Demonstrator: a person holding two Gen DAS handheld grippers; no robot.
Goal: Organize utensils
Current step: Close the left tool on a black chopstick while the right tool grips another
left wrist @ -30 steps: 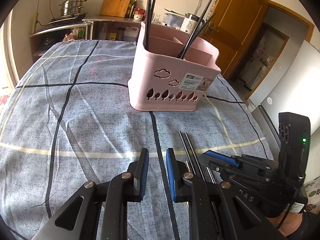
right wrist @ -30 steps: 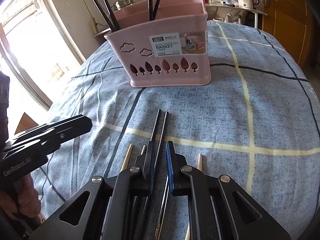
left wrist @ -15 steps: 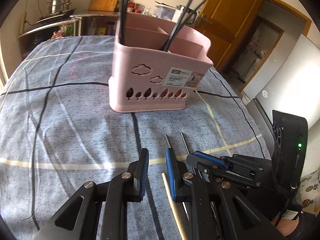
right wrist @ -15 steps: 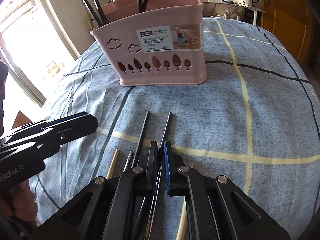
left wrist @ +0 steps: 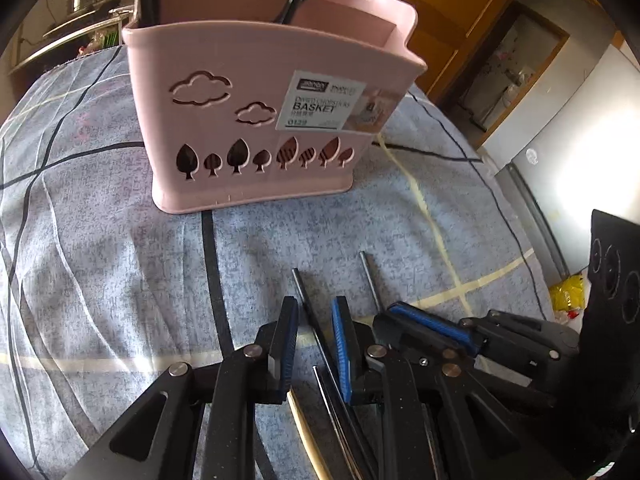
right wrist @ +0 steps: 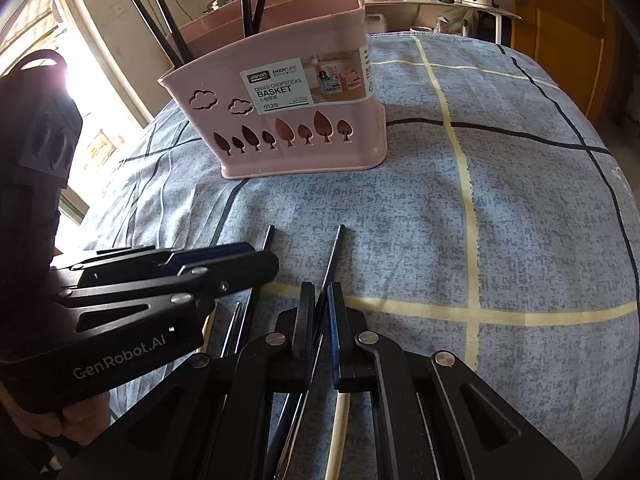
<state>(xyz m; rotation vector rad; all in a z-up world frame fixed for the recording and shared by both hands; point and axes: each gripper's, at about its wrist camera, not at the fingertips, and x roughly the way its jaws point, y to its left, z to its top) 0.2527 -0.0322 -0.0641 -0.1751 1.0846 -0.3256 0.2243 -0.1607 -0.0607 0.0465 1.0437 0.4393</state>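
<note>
Right gripper (right wrist: 319, 312) pinches a black chopstick (right wrist: 334, 254) lying on the surface; left gripper (left wrist: 314, 336) spread around another. Lift level, then tip it upright into the pink basket (right wrist: 280, 92) ahead.

The basket (right wrist: 296, 120) is set on the tabletop (right wrist: 500, 216). Some chopsticks (right wrist: 160, 16) are stood in it. More chopsticks (right wrist: 334, 252) are laid before it.
</note>
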